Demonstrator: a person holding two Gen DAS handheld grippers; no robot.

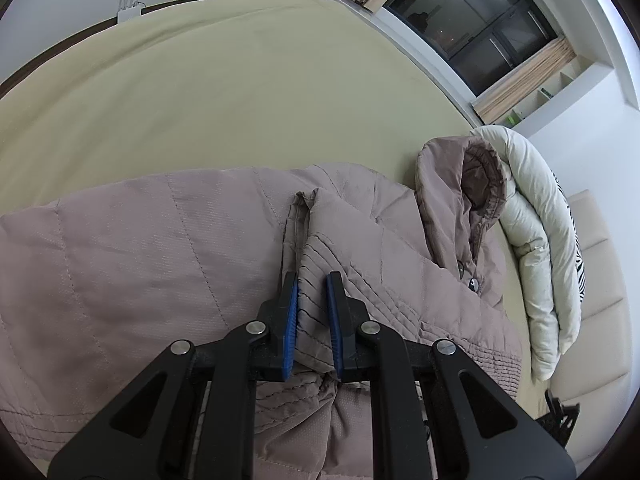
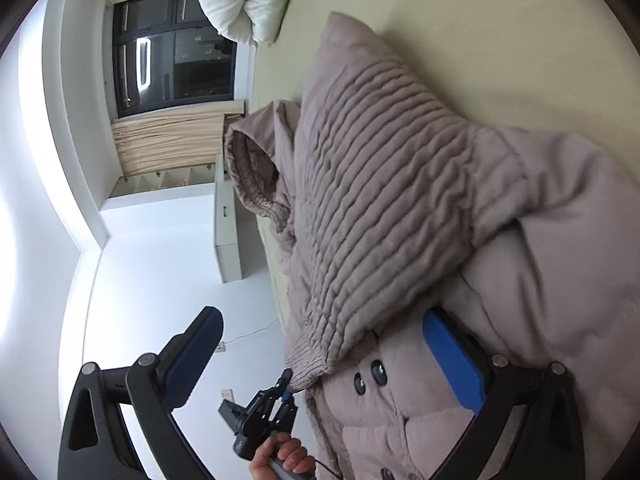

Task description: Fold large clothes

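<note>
Nothing to read here: no lettering, label, brand mark or number shows legibly in either wrist view.
</note>
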